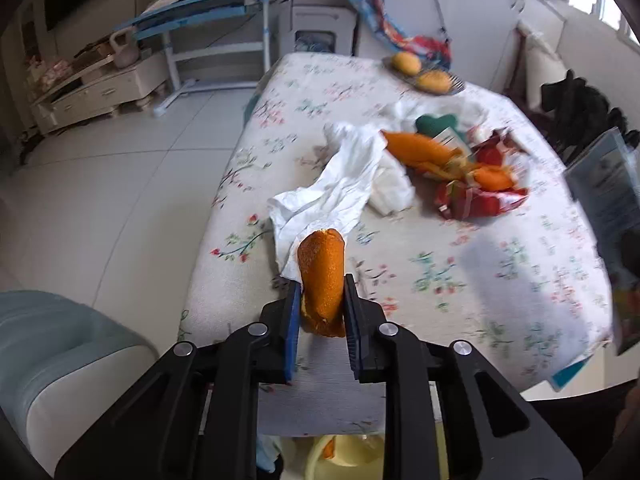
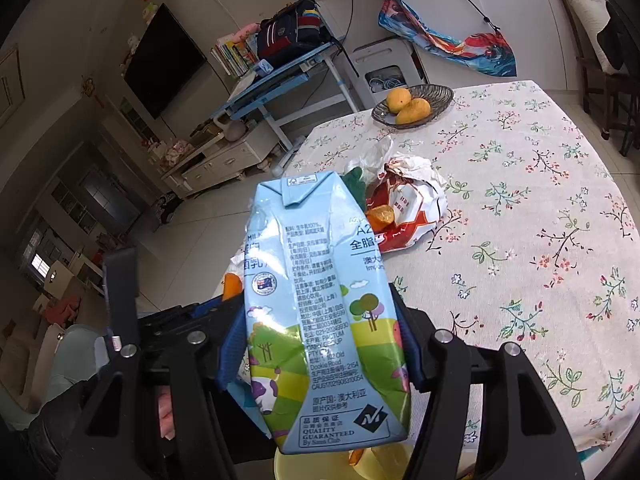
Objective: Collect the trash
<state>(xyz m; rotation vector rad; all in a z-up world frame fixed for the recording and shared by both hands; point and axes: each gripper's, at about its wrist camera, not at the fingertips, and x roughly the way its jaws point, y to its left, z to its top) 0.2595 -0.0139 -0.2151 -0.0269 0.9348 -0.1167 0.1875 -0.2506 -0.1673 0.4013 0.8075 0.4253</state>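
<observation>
Showing only from the left wrist: white tissue [image 1: 332, 196] behind gripped orange peel [image 1: 322, 276].

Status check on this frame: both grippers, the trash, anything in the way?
Left gripper shut on orange peel. Right gripper shut on milk carton. Wrappers and tissue left on table. Nothing blocking.

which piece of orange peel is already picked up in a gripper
The curled orange peel clamped in the left gripper near the table edge; the other orange peels lie in the trash pile farther back.
</observation>
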